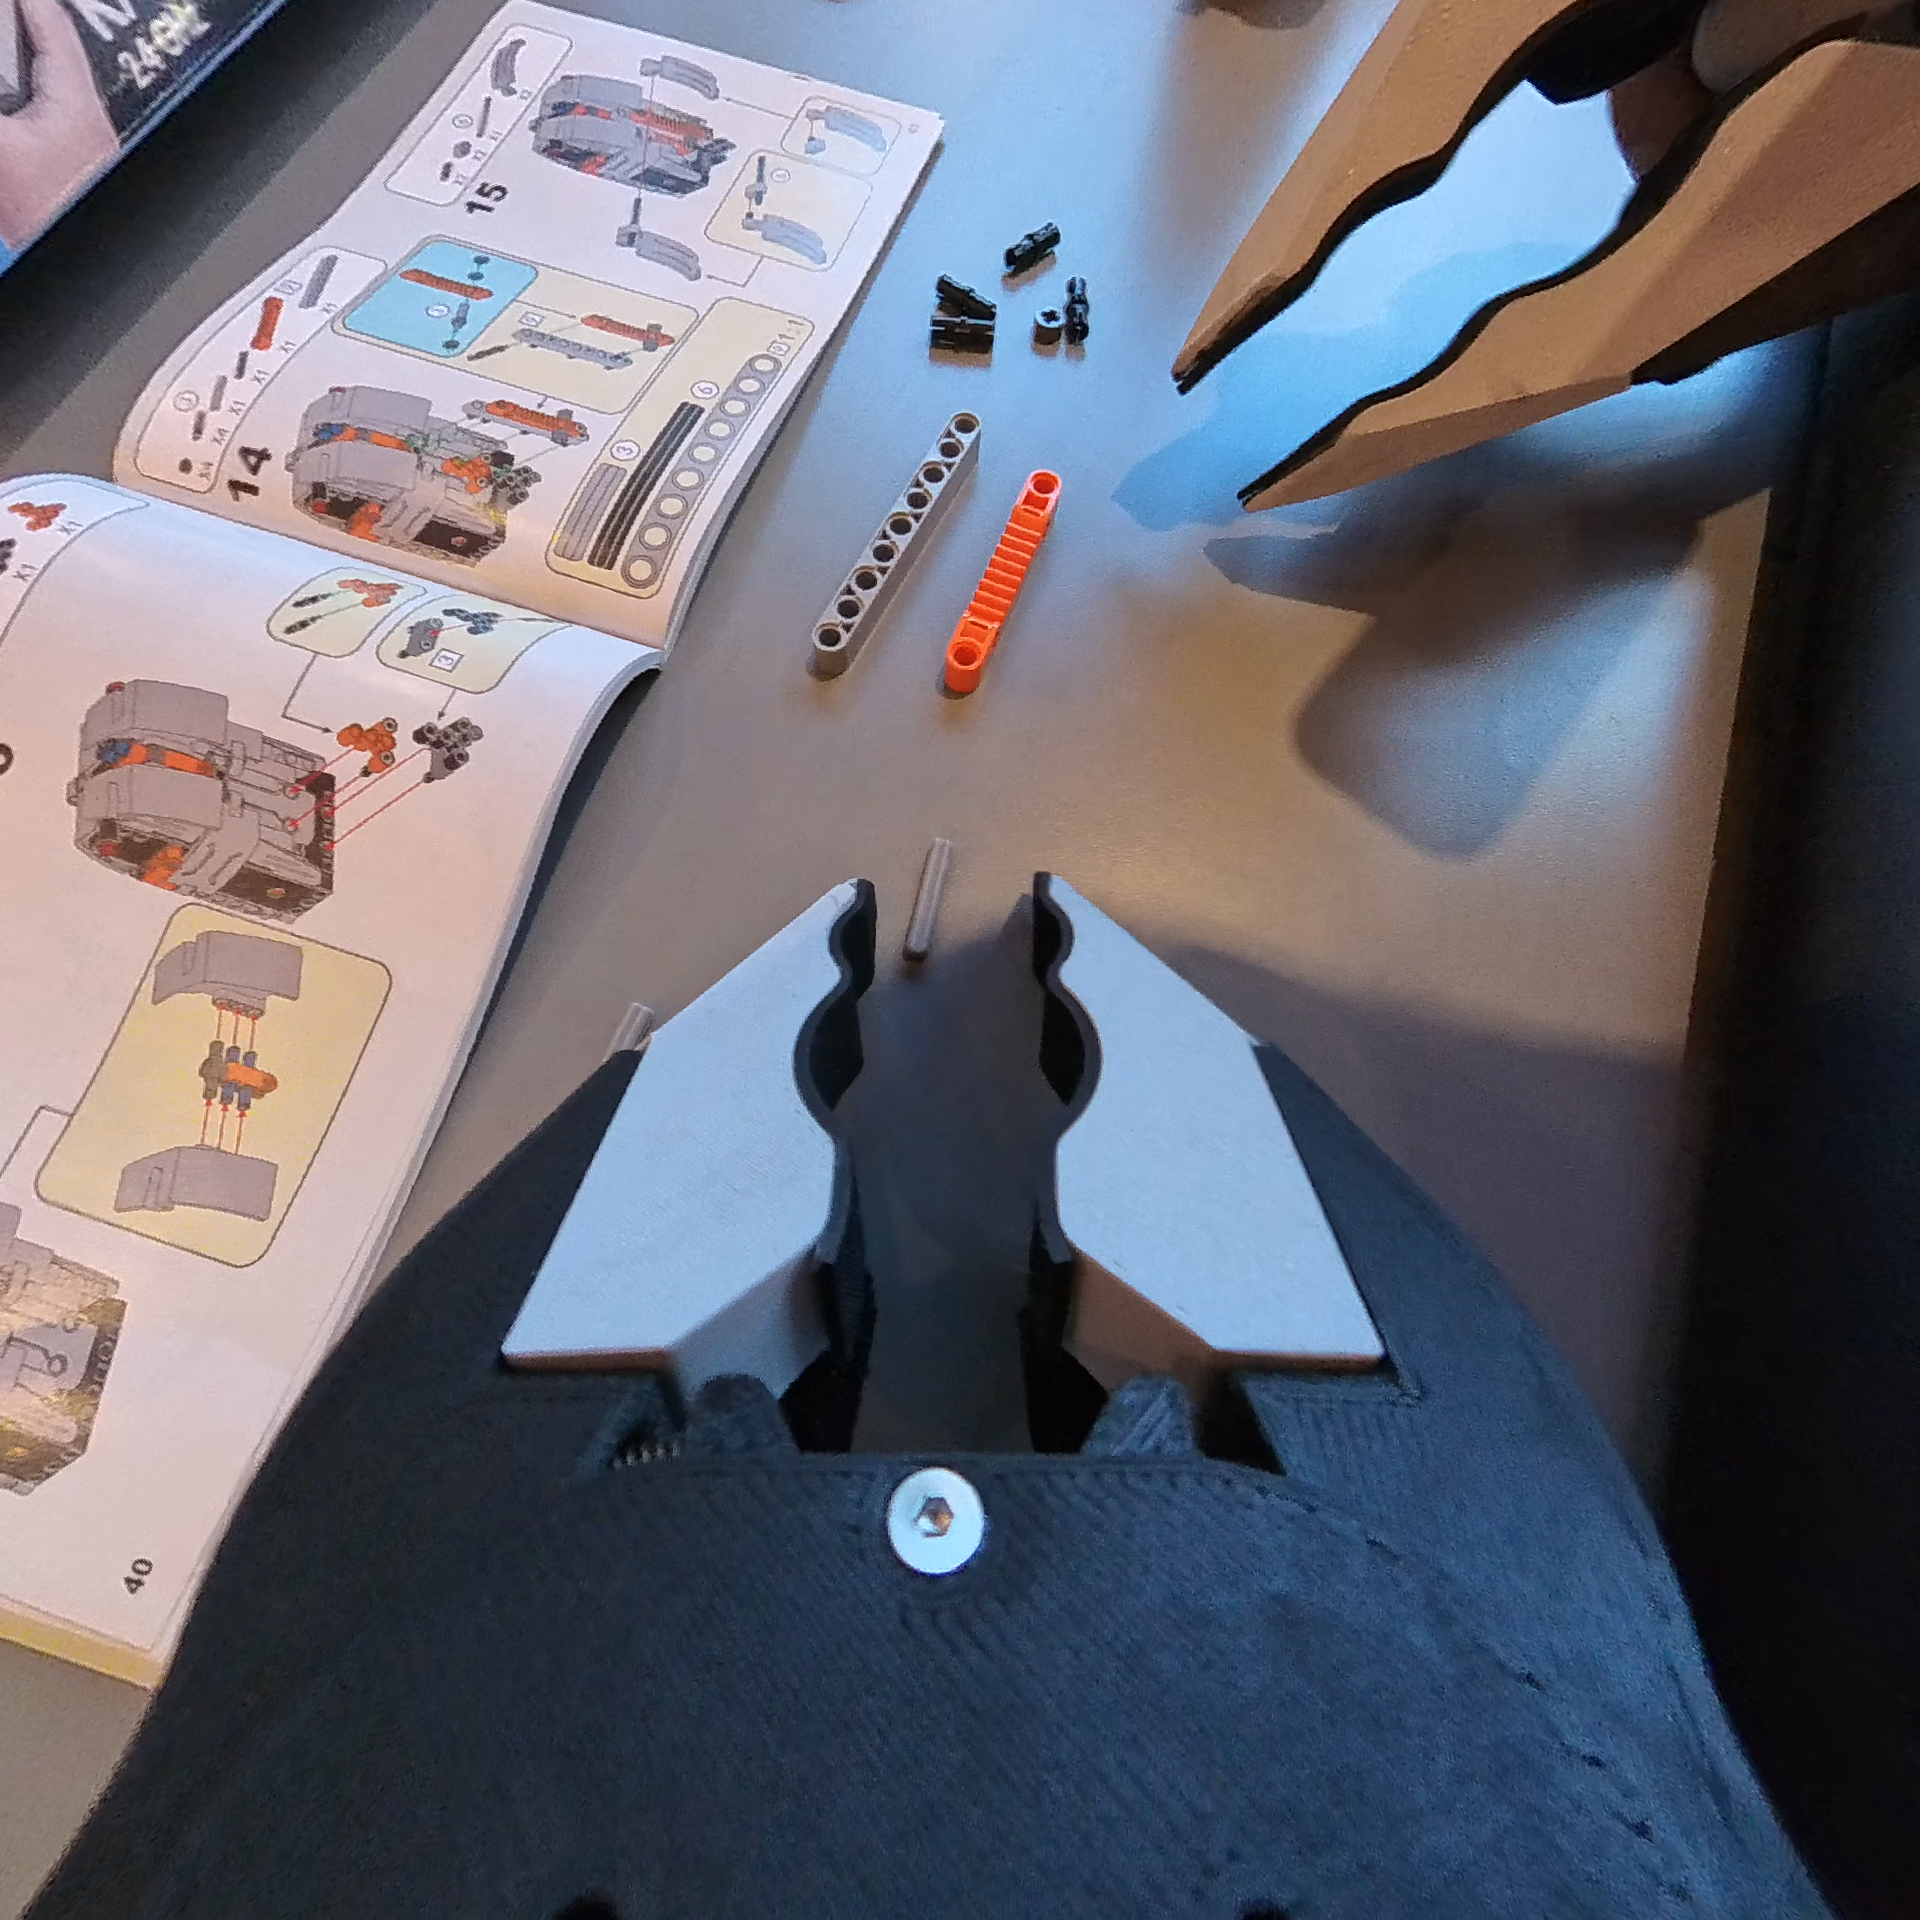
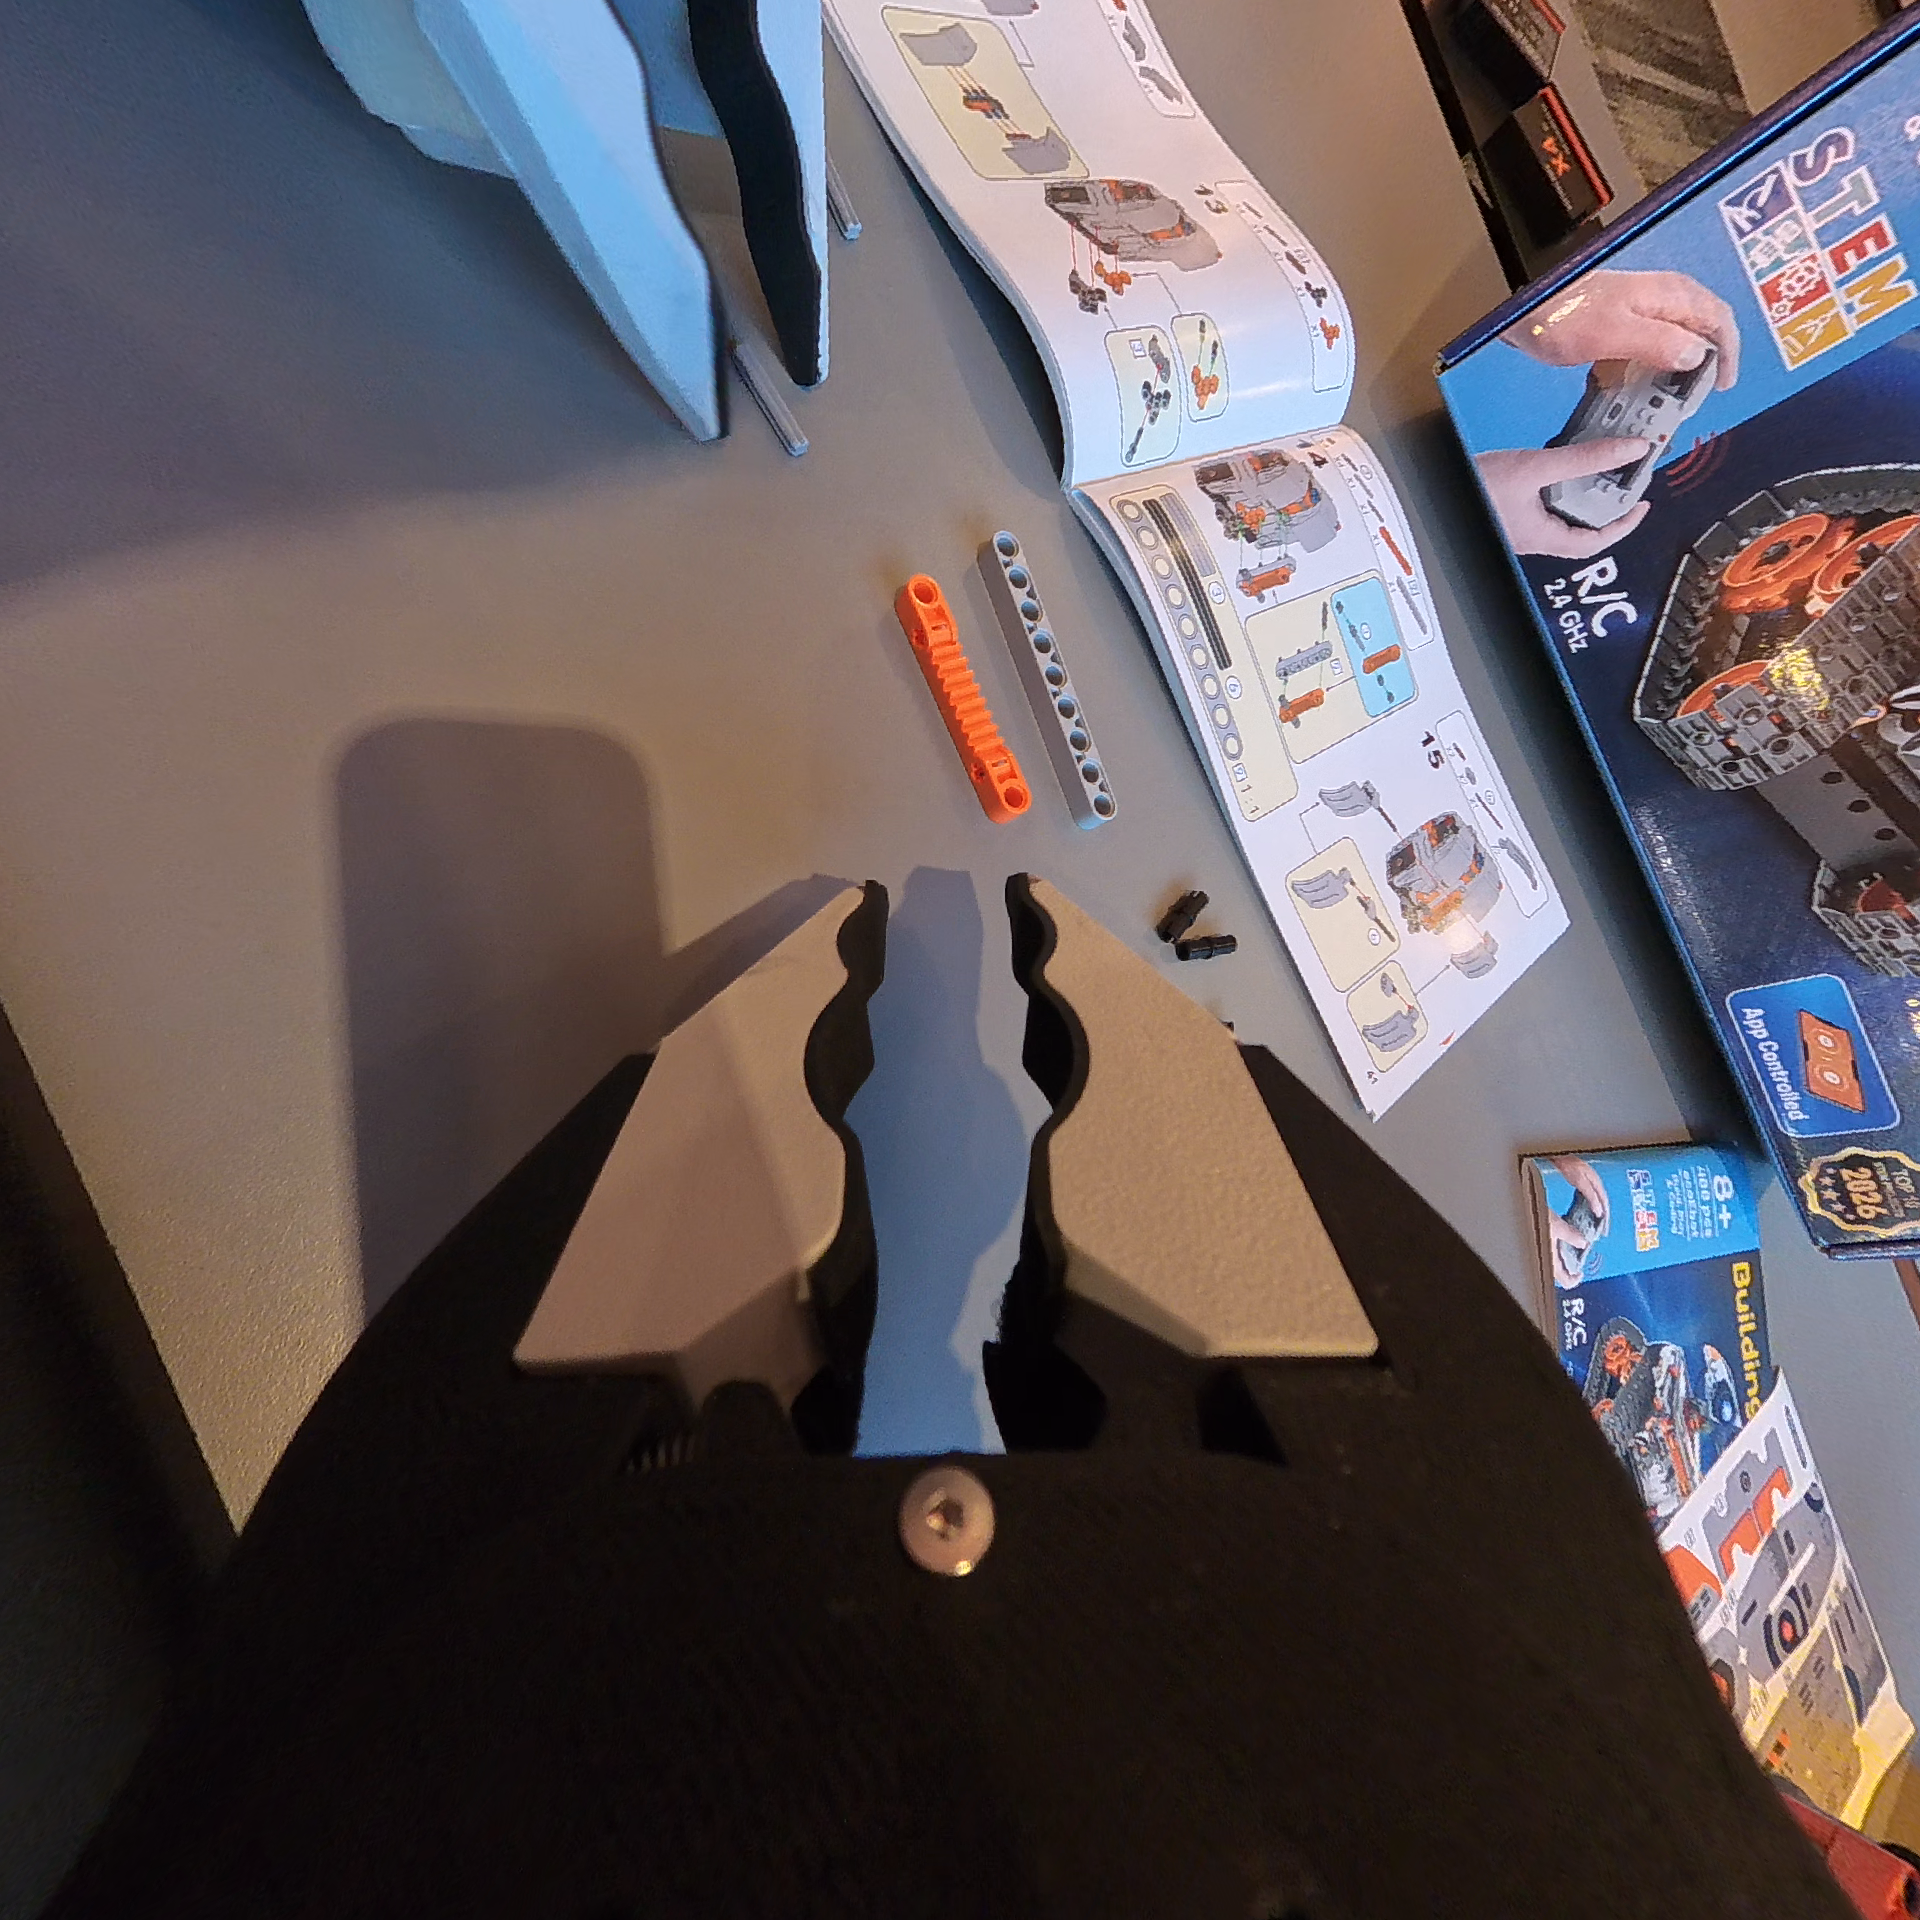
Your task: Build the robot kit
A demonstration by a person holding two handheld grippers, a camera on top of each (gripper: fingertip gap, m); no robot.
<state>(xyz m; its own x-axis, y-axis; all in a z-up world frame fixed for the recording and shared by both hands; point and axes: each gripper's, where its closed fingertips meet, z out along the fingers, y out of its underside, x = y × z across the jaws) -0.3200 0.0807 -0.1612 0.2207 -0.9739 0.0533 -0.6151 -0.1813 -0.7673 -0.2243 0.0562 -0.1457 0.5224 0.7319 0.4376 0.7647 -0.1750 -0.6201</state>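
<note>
My left gripper (image 1: 951, 894) is open and low over the grey table. A short grey axle (image 1: 928, 899) lies on the table between its fingertips; I cannot tell whether they touch it. A second grey axle (image 1: 632, 1029) peeks out beside the left finger. Ahead lie a grey holed beam (image 1: 899, 545) and an orange toothed piece (image 1: 1003, 582) side by side. My right gripper (image 2: 945, 888) is open and empty, just short of the orange piece (image 2: 961, 696) and the beam (image 2: 1049, 681). The right wrist view shows the left gripper (image 2: 758, 405) around the axle (image 2: 777, 414).
An open instruction booklet (image 1: 416, 416) lies left of the parts. Several black pins (image 1: 961, 312) and a small grey bush (image 1: 1051, 327) lie beyond the beam. Two pins (image 2: 1195, 925) lie right of my right gripper. A blue kit box (image 2: 1714, 623) and a smaller booklet (image 2: 1662, 1299) lie on the right. My hands' fingertips stand some 11 cm from each other. It is some 5 cm from my right tips to the orange piece (image 2: 961, 696). It turns up in the left wrist view (image 1: 1005, 576) as well.
</note>
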